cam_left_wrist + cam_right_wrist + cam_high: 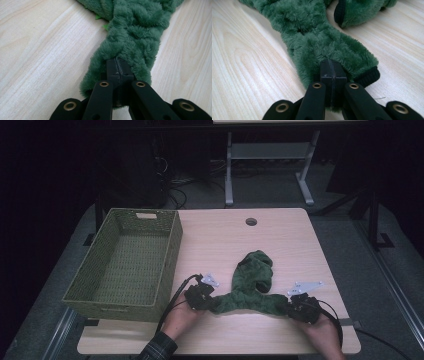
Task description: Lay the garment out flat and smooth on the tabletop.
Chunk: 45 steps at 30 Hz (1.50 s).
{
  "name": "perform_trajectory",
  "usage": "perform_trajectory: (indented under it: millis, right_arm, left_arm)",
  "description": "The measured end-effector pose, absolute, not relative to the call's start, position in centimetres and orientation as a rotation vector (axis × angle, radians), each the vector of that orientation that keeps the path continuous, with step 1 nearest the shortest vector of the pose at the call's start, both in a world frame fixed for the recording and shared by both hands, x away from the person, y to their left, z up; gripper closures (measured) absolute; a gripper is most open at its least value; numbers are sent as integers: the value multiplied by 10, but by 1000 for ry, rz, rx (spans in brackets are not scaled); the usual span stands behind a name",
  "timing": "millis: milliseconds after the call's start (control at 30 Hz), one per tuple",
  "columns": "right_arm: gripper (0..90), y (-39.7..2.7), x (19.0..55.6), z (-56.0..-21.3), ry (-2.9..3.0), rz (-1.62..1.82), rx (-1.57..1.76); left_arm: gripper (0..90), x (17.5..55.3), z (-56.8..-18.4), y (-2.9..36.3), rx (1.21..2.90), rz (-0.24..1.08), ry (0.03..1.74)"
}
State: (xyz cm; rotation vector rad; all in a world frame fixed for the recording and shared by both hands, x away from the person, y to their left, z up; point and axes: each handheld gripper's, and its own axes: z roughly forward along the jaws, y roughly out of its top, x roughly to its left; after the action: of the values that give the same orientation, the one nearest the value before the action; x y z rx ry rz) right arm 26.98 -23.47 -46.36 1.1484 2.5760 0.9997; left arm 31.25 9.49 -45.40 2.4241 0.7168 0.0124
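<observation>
**Both tools pinching the green fleece garment near the front edge**

The green fleece garment (252, 285) lies bunched on the tabletop (220, 240), right of the middle and close to your edge, with one fuzzy end running out toward each hand. Your left tool (212, 302) has its jaws pressed together on the left end; in the left gripper view the pile (135, 37) wraps around the closed tips. Your right tool (289, 306) is likewise clamped on the right end, beside a dark ribbed cuff (369, 75).

What could go wrong, as I judge it: each bite looks shallow, taking pile and a fold at the very edge, so a quick lift may let the plush slip free. If you pull the ends apart unevenly, the twisted middle could stay knotted instead of spreading. The slack part may also drag on the wood, or catch the rim of the basket (130, 262) if you swing left.

Count: one garment, one woven green basket, two tools, one tabletop with one cable hole (251, 222).
</observation>
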Motion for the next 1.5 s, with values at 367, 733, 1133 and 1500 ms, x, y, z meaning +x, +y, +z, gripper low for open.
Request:
perform_trajectory:
  millis: [367, 733, 1133, 1500]
  right_arm:
    - [900, -243, 247, -460, 2608, 954, 1168]
    - [851, -245, 232, -457, 2624, 969, 1147]
    - [726, -227, 266, -439, 2547, 1080, 1104]
    - [591, -225, 273, -446, 2540, 1089, 1156]
  left_arm:
    - [900, 291, -453, 108, 2445, -47, 697]
    - [813, 277, -446, 109, 2382, -96, 671]
    - [648, 319, -411, 90, 2327, 38, 611]
    - [574, 368, -402, 54, 2316, 77, 560]
